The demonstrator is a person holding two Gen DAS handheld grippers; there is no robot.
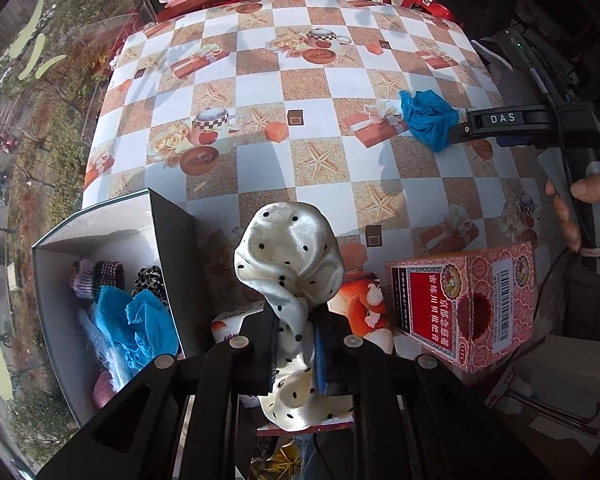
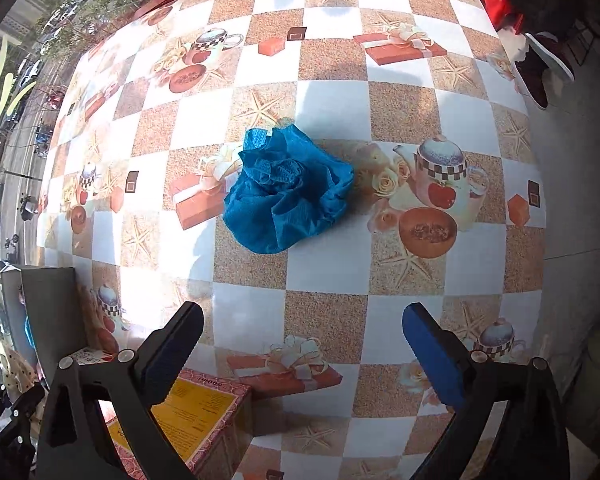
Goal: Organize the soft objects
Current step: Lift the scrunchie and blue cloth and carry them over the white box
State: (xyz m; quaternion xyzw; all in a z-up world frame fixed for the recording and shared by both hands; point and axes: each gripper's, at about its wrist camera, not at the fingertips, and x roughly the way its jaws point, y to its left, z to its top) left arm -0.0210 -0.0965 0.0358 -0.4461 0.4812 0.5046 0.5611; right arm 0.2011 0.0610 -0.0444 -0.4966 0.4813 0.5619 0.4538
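Checkered tablecloth point(image 2: 332, 108) bears a blue cloth point(image 2: 288, 192) before the right tool's point(image 2: 303, 350) parted fingers; left tool point(image 1: 294, 344) clamps a dotted scrunchie point(image 1: 288, 256).

Inside the open box point(image 1: 100, 232), a pink soft thing point(image 1: 102, 390) sits half buried under the blue cloth point(image 1: 140, 320); what it is, no telling. The box's near corner slips behind the left gripper point(image 1: 294, 344). Right of the box, the medicine carton point(image 1: 464, 304) shows small print too fine to read.
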